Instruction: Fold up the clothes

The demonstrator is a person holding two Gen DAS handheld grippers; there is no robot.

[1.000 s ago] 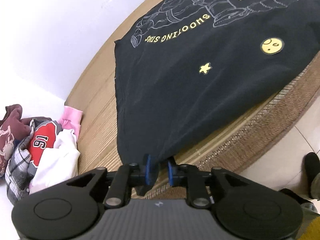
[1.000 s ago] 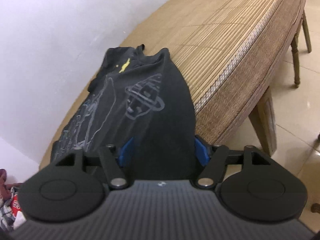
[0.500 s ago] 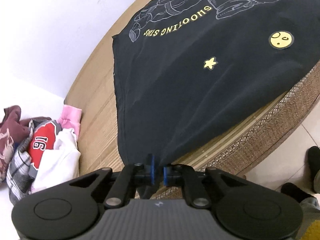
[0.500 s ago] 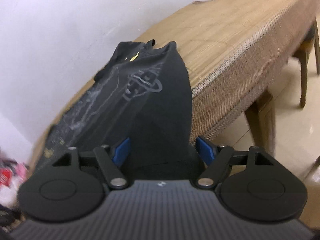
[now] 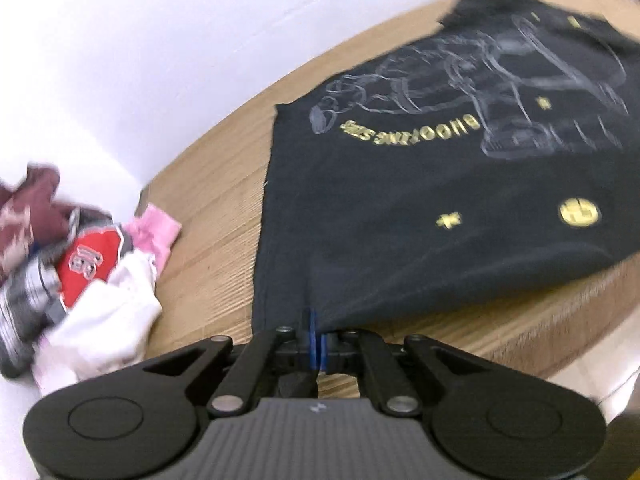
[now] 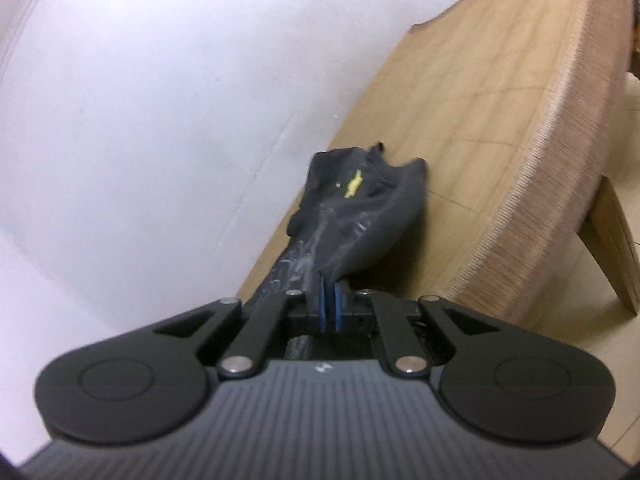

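— Left wrist camera first: what's around the black T-shirt (image 5: 460,200)?

— I see it spread print-up on the woven surface (image 5: 208,256), its near hem over the front edge. A heap of other clothes (image 5: 80,276), red, white, pink and plaid, sits by the surface's left end, apart from the shirt. My left tool (image 5: 316,340) is pinched tight on the shirt's near-left corner.

— And the right wrist camera?

— There my right tool (image 6: 330,304) is clamped on the shirt (image 6: 360,208), which bunches into a ridge running away toward the wall (image 6: 160,100). Only this view shows the bare right stretch of the surface (image 6: 500,120) and a wooden leg (image 6: 612,248); the heap shows only on the left.
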